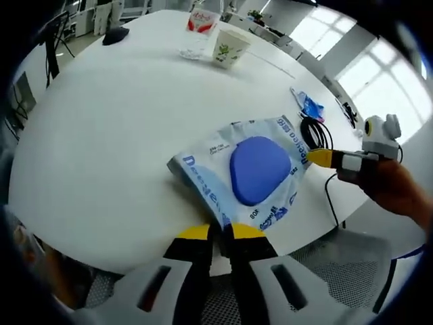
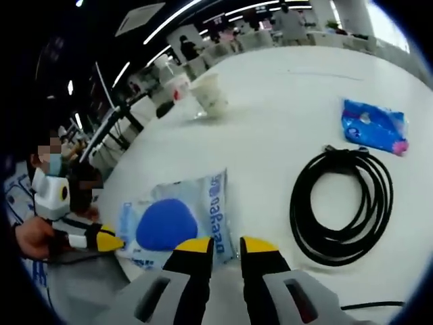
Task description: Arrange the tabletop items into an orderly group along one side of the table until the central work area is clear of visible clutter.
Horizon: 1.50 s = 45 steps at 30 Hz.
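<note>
A blue-and-white plastic packet with a round blue item inside lies near the white table's near edge. My left gripper is shut on the packet's near corner. My right gripper pinches the opposite edge. In the right gripper view, the packet stretches between my right gripper and the left gripper. A black cable coil lies just right of the packet, with a small blue pouch beyond it.
A paper cup, a clear cup holding a red-and-white carton and a black mouse stand at the table's far side. The cable coil and blue pouch lie near the right edge. A mesh chair sits below.
</note>
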### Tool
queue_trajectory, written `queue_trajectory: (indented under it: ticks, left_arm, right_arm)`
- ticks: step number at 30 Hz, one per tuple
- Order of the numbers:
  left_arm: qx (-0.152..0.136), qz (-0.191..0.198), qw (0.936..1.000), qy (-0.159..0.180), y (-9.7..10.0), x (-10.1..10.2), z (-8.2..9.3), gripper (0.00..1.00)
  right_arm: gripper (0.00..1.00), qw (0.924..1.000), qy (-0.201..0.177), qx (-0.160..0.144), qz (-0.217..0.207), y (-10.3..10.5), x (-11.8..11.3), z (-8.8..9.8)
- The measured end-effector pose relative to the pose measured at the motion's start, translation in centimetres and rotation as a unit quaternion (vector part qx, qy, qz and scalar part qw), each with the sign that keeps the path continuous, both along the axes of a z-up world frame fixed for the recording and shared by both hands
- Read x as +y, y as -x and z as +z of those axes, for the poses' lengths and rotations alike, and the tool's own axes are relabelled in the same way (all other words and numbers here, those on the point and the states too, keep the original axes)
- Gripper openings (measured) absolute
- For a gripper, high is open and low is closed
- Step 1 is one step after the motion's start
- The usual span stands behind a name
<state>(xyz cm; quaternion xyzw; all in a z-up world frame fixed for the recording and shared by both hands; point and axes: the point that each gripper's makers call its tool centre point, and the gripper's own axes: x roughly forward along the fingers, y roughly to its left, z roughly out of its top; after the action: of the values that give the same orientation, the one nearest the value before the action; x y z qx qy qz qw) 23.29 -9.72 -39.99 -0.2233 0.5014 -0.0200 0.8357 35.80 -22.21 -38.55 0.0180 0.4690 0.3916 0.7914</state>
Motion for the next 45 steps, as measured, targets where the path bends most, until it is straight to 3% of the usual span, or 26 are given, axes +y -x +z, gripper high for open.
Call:
queue_trajectory:
  ticks: [2, 3, 5, 10, 16, 23, 26, 34, 39, 45]
  left_arm:
    - [0.002, -0.011, 0.9999, -0.002, -0.1, -0.4, 0.2, 0.01]
    - [0.001, -0.011, 0.9999, -0.003, -0.2, -0.4, 0.3, 0.00]
    - [-0.007, -0.004, 1.0000, -0.001, -0.6, -0.2, 0.7, 0.00]
    - [-0.023, -0.030, 0.9992, -0.017, -1.9, 0.1, 1.8, 0.00]
    - [-0.043, -0.072, 0.9960, -0.033, -5.3, 0.4, 2.8, 0.00]
    - [-0.066, -0.087, 0.9934, -0.035, -9.7, -1.3, 4.6, 0.00]
    - [-0.075, -0.094, 0.9922, -0.034, -12.4, -1.6, 4.4, 0.00]
    - [-0.082, -0.127, 0.9878, -0.037, -14.7, -4.7, 4.2, 0.00]
    - [-0.079, -0.122, 0.9889, -0.029, -15.8, -5.2, 3.5, 0.00]
    - [-0.081, -0.096, 0.9920, -0.015, -17.5, -5.0, 3.0, 0.00]
  right_arm:
    - [0.07, 0.9999, 0.002, -0.005, 0.009, 0.1, 0.1, 0.0]
    - [0.00, 0.9999, 0.000, -0.008, 0.015, 0.2, 0.1, 0.0]
    - [0.00, 0.9996, -0.011, -0.015, 0.020, 0.0, 0.2, 0.2]
    - [0.00, 0.9995, -0.023, -0.015, 0.019, -1.0, -0.4, 0.3]
    - [0.00, 0.9986, -0.036, -0.039, 0.001, -3.0, -1.6, 1.4]
    - [0.00, 0.9966, -0.038, -0.058, -0.043, -6.1, -4.3, 2.5]
    - [0.00, 0.9953, -0.039, -0.064, -0.060, -7.5, -5.4, 2.9]
    - [0.00, 0.9932, -0.026, -0.076, -0.084, -11.8, -7.0, 3.1]
    - [0.00, 0.9942, -0.016, -0.080, -0.070, -14.8, -6.4, 2.8]
    - [0.00, 0.9942, -0.021, -0.079, -0.069, -16.4, -5.1, 3.7]
